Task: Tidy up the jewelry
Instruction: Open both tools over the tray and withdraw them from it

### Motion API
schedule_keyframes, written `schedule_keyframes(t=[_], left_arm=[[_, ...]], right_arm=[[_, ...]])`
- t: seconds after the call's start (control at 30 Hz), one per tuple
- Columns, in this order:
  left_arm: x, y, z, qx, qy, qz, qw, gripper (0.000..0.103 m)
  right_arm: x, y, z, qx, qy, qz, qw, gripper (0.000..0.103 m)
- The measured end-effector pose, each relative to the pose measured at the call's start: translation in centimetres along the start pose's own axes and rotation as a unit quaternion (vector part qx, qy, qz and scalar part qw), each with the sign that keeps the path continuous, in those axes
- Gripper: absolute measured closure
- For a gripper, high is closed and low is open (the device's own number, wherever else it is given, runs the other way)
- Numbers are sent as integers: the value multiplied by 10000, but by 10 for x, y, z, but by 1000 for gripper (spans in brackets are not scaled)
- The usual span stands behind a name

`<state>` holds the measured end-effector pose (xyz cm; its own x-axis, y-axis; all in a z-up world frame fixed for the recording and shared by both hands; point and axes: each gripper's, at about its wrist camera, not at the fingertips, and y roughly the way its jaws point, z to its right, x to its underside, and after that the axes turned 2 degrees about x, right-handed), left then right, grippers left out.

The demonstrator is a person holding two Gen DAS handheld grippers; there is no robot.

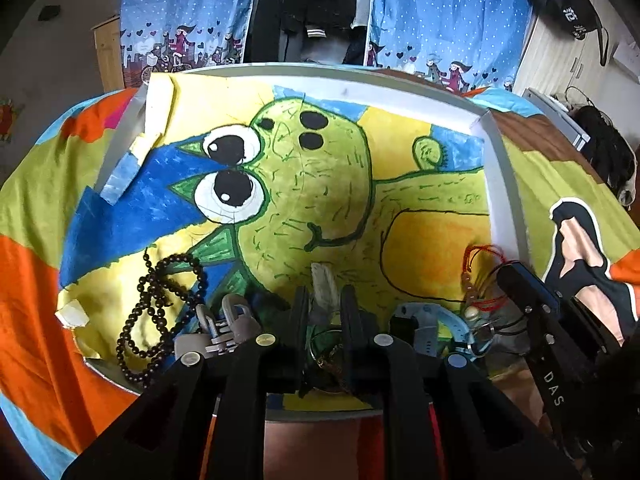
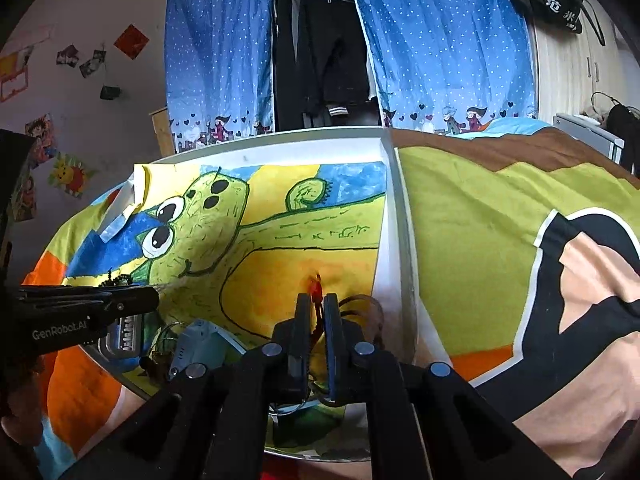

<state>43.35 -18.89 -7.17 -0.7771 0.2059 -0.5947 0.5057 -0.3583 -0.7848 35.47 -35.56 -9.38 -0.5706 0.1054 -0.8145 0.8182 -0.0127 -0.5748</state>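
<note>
Right wrist view: we see the right gripper with its jaws nearly together and the thin red cord bracelet running up between them; whether the pads pinch it we cannot tell. Left wrist view: the left gripper stands slightly parted around a pale, flat feather-like pendant, again with contact unclear. We judge the cord light, limp and snag-prone, best taken at a single strand near its beads. The long dark wooden bead strand lies coiled just left of the left gripper; we judge it heavier, floppy and apt to slide, so a hold across bunched loops seems soundest. A grey metal watch band and a light blue watch strap lie close beneath the two tools. All pieces rest at the near edge of the white-framed painted cartoon picture, which lies on a multicoloured bedsheet.
</note>
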Motion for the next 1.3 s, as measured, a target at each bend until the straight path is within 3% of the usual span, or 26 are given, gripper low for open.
schedule_keyframes(t=[0.13, 0.33, 0.47, 0.57, 0.6, 0.67, 0.8, 1.03, 1.3], left_arm=[[0, -18, 3, -8, -81, 205, 9998, 58], [6, -59, 4, -106, -325, 682, 9971, 37], [18, -94, 4, -188, -411, 1122, 9927, 22], [30, -120, 5, -261, -433, 1385, 9891, 8], [33, -126, 5, -284, -445, 1447, 9881, 2], [43, -146, 6, -331, -481, 1674, 9842, 2], [60, -177, 4, -424, -549, 1881, 9797, 2], [98, -226, 0, -552, -450, 2210, 9727, 2], [145, -269, -4, -717, -327, 2444, 9665, 2]], right_arm=[[-3, -12, 3, 18, 7, 143, 9999, 78], [-11, -41, 9, -38, 189, 446, 9988, 59], [-16, -74, 11, -214, 332, 804, 9960, 25], [-17, -101, 8, -299, 349, 1022, 9937, 21], [-16, -108, 6, -311, 342, 1070, 9932, 14], [-15, -120, 5, -358, 332, 1176, 9919, 5], [-9, -151, -4, -372, 319, 1416, 9887, 1], [11, -205, -24, -373, 173, 1964, 9797, 0], [39, -249, -49, -334, -5, 2282, 9730, 0]])
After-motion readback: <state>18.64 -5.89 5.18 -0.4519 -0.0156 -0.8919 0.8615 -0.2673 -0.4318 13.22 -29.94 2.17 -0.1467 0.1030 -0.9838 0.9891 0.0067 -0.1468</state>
